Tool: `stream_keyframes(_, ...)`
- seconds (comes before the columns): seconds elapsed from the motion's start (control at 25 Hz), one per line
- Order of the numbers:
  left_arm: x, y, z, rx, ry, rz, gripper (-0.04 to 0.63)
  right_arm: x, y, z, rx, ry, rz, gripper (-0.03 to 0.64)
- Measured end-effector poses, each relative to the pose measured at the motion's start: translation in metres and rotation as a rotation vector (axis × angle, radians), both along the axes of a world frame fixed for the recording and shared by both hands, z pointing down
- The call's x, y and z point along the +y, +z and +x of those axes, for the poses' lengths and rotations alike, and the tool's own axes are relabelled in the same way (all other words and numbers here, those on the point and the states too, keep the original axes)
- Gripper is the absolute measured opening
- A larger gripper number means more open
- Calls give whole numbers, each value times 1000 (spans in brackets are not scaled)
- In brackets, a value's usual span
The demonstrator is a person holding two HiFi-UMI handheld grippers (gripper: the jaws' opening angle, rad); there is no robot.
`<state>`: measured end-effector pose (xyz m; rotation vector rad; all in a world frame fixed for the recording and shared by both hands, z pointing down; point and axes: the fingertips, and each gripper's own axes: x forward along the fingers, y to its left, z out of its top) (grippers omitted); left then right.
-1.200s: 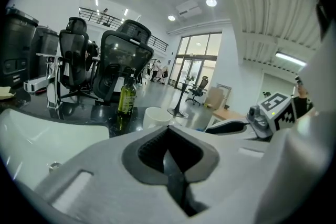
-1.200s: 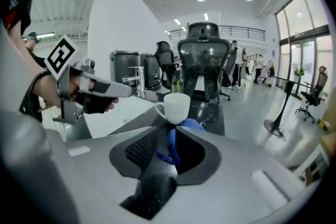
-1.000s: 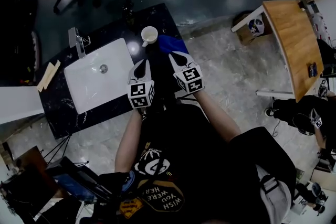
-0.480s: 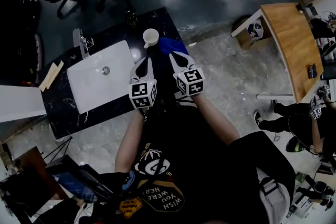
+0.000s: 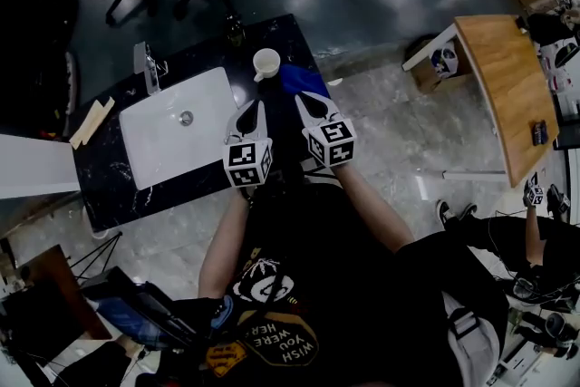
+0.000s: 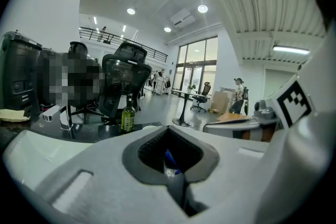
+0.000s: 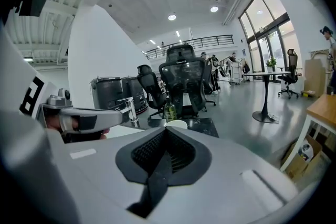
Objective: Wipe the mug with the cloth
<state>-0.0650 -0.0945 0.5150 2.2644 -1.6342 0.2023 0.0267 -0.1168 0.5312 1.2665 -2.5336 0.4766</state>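
Nothing is wiped yet: your left gripper (image 5: 252,110) and right gripper (image 5: 308,101), both pressed together and empty, hover below the small white ceramic mug (image 5: 266,62) and crumpled blue cloth (image 5: 302,79) at upper centre.

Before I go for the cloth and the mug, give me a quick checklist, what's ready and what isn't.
1. Mug upright on the dark counter: ok.
2. Blue cloth lying on the counter beside the mug, uncovered: ok.
3. Right gripper open to take the cloth: not ok, jaws together, nothing held.
4. Left gripper open to take the mug: not ok, jaws together, nothing held.
5. Both grippers pointed toward mug and cloth: ok.
6. Whether the mug is empty: cannot tell.
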Motion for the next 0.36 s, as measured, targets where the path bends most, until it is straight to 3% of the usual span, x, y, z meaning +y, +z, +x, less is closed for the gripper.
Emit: stream_keyframes(0.36,0,2,-1,5,11,-4,5,2,2,-1,7,-5,-2,2)
